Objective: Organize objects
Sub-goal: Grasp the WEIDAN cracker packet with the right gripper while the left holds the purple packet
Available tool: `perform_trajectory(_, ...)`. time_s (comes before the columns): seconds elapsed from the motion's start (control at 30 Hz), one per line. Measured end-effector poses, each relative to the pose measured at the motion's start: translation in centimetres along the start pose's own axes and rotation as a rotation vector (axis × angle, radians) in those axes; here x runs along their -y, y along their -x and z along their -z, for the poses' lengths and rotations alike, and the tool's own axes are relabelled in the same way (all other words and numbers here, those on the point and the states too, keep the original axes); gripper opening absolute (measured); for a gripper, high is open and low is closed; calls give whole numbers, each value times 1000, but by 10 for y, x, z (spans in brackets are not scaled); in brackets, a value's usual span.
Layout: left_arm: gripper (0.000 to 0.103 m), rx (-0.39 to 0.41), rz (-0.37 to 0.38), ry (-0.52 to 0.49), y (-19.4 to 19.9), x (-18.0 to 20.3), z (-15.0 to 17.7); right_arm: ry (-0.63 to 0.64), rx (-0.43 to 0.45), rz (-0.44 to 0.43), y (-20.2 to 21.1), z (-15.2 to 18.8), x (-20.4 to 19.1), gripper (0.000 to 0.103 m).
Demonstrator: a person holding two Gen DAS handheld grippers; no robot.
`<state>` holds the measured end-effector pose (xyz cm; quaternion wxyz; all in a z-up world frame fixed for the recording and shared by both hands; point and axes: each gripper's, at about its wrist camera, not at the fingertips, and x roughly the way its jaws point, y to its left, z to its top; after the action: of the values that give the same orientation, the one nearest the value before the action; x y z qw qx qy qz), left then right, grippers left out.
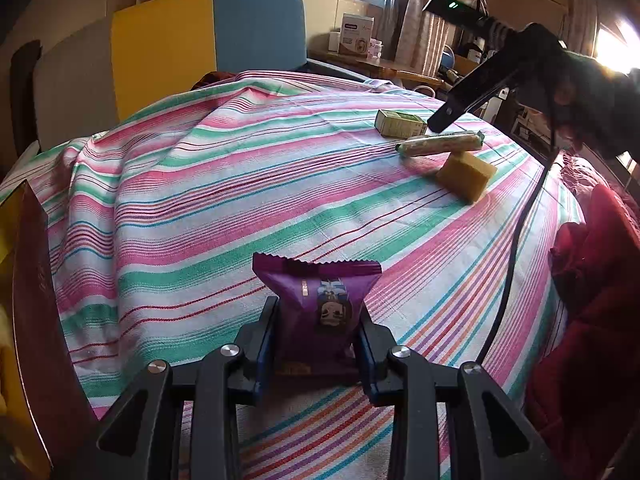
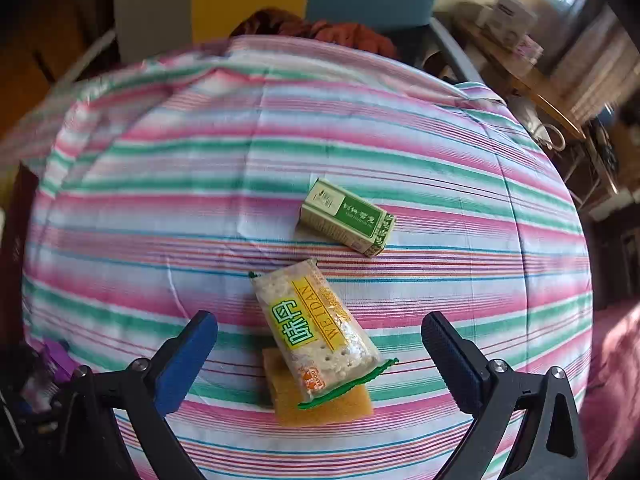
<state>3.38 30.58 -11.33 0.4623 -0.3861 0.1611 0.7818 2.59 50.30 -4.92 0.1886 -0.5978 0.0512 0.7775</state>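
My left gripper point(image 1: 318, 330) is shut on a purple snack packet point(image 1: 316, 300), held upright just above the striped cloth point(image 1: 240, 184). Far right on the cloth lie a green box point(image 1: 400, 123), a cracker packet point(image 1: 440, 143) and a yellow sponge point(image 1: 466, 172). The right gripper point(image 1: 440, 122) hangs over them in the left wrist view. In the right wrist view my right gripper point(image 2: 320, 332) stands open above the cracker packet point(image 2: 320, 328), which rests partly on the yellow sponge point(image 2: 320, 404). The green box point(image 2: 347, 218) lies beyond it.
A dark red box point(image 1: 32, 300) stands at the left edge. Red fabric point(image 1: 592, 288) lies at the right, with a black cable point(image 1: 516, 240) running across the cloth. A yellow and blue headboard point(image 1: 208, 36) rises behind. A wooden table point(image 2: 536, 92) with boxes stands far right.
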Motion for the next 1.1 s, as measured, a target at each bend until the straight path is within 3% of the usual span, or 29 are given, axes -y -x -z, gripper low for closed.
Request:
perform_trajectory(0.1,34,3,4,5,0,-1,0,76,-94,63,-21,-9,-2,103)
perform_trajectory(0.23,35,8,12,16,0,-2,1,58,-199,39,-51,-8,7,103)
perform_trajectory(0.27,35,9,13,17,0,-3,0,41,-211,34,-57,-6,9,95)
perform_trajectory(0.3,35,10,12,16,0,-2,1,19,-209,24,-60,-4,11,63)
perform_trajectory(0.33,35,12,10,15,0,-2,1,-11,-192,4,-59,-3,13,47)
perform_trajectory(0.5,35,13,8,17,0,-2,0,-5,-53,-63,-28,4,-13,48)
perform_trajectory(0.63,34,-9,-6,21,4,-2,0,6,-3,-186,-15,12,-54,48)
perform_trajectory(0.83,33,-19,-27,36,26,-4,3,-6,41,-167,-28,42,-93,48)
perform_trajectory(1.1,34,51,-68,63,73,-10,-4,-19,145,-168,-29,67,-86,54)
